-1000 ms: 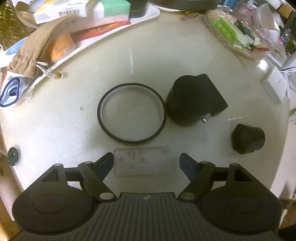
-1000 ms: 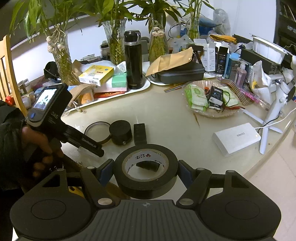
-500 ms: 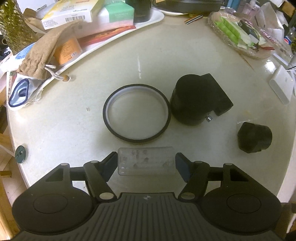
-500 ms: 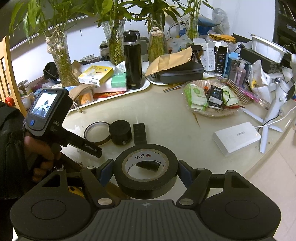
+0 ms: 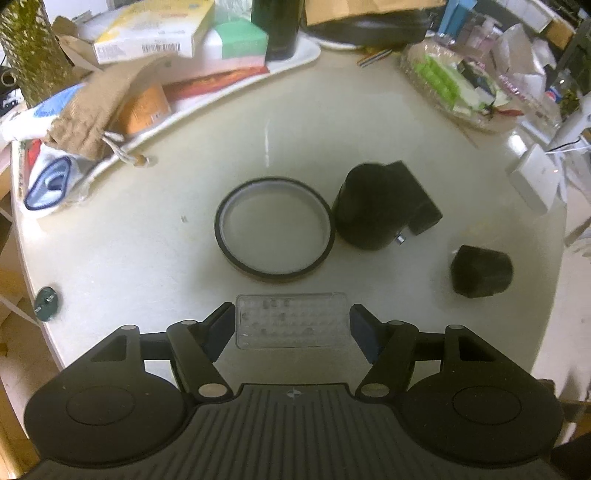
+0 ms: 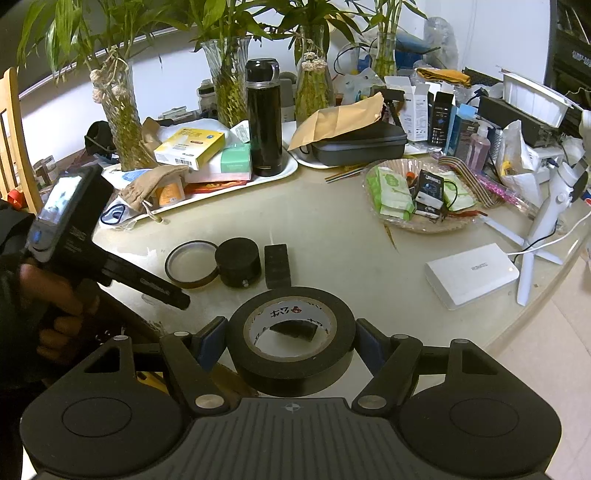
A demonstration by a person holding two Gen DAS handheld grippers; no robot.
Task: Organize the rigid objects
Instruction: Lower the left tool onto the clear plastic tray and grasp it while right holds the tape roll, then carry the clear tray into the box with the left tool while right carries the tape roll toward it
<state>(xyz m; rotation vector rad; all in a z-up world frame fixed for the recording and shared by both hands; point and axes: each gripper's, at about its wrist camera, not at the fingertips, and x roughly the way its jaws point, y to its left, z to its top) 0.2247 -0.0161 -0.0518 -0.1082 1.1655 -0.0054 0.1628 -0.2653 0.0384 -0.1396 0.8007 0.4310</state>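
Table (image 5: 110, 240) edge near; left claw (image 5: 291, 326) grips clear case (image 5: 291, 325), right claw (image 6: 290, 341) (steady) tape roll (image 6: 291, 365).

Round cluttered table (image 6: 332, 236), white wall (image 6: 517, 33)

**Left gripper clamping and lifting the clear case**

The left gripper (image 5: 291, 326) is now gripping the clear plastic case (image 5: 291, 320), its jaws having closed in from a wider stance a second ago. Case and gripper are rising off the table (image 5: 147, 240), revealing more clutter beyond.
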